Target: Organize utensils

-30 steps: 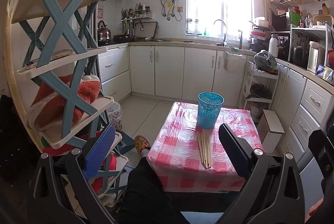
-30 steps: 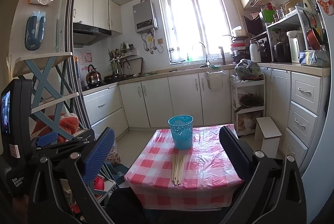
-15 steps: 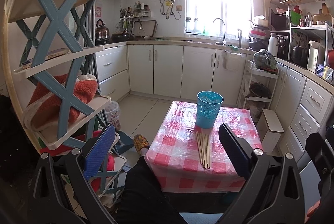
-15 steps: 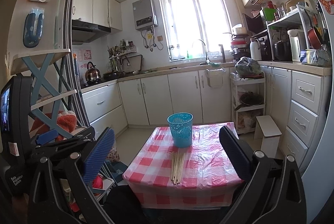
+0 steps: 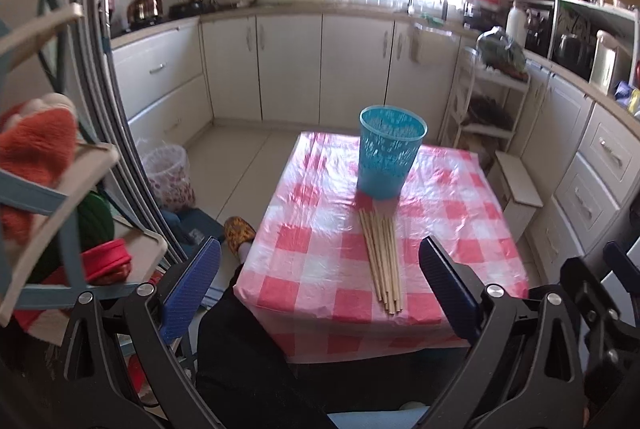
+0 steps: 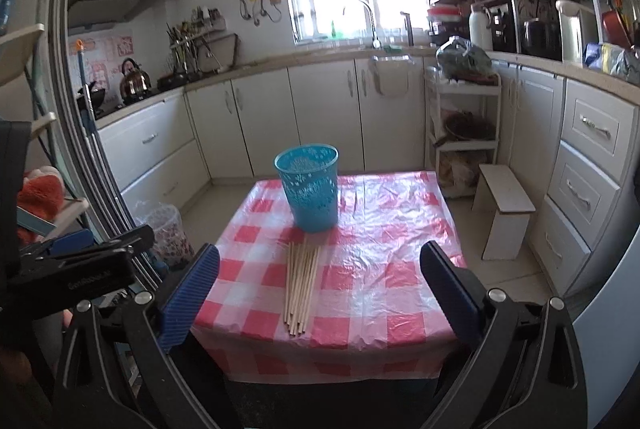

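Several thin, pale wooden chopsticks lie in a loose bundle on the small desk draped in a glossy red-and-white checked plastic cloth, a little below the centre of both frames. Their long axis runs away from the cameras, far ends just short of the base of the tall turquoise plastic cup with a lacy perforated wall that stands upright behind them in mid-frame, near ends close to the desk's front edge. Both tools hang above and short of that front edge, touching nothing. The left gripper has its ribbed blue-padded fingers spread wide and empty; the right gripper likewise shows its fingers far apart with nothing between them. Seen from the left wrist, the bundle sits right of centre between the fingers; seen from the right wrist, it sits just left of centre, so neither hand looks clearly nearer. Because the sticks point along the fingers' own line of sight, a pinch across their width would likely need little turning of the wrist. Smooth round sticks on slick plastic may roll or scatter when squeezed.
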The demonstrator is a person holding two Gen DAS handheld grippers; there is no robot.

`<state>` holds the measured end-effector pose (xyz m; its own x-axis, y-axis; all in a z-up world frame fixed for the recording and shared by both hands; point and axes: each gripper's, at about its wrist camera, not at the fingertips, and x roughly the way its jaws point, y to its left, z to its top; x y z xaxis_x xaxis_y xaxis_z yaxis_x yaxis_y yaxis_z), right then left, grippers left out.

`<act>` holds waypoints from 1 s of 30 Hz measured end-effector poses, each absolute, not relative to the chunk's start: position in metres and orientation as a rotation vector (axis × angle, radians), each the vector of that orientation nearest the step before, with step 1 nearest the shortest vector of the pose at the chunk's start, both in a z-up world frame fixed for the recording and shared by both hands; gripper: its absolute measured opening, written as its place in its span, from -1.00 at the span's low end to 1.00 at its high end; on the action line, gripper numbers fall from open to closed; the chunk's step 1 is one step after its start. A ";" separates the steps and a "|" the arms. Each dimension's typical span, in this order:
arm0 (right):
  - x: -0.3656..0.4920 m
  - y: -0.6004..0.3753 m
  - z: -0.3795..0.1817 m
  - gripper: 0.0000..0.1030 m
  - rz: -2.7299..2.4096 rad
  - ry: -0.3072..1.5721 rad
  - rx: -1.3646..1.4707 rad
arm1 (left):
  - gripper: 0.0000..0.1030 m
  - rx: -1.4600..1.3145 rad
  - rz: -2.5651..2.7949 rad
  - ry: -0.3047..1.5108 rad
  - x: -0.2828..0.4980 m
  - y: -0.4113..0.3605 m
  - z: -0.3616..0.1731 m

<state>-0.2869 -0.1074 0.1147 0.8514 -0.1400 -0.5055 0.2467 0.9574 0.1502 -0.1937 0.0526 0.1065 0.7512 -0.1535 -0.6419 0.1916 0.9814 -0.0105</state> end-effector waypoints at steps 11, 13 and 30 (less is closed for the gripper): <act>-0.136 -0.150 -0.005 -0.11 -0.113 0.850 0.269 | 0.85 -0.004 -0.182 0.879 -0.086 0.043 0.029; -0.115 -0.151 -0.024 -0.29 -0.103 0.891 0.278 | 0.85 -0.008 -0.187 0.901 -0.074 0.039 0.017; -0.050 -0.157 -0.079 -0.59 -0.065 1.008 0.266 | 0.85 0.001 -0.176 1.033 -0.001 0.008 -0.053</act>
<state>-0.0499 -0.1573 -0.0786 0.5350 0.0685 -0.8421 0.1757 0.9659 0.1902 -0.0006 0.0077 -0.0527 0.4997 -0.1451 -0.8539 0.1459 0.9859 -0.0821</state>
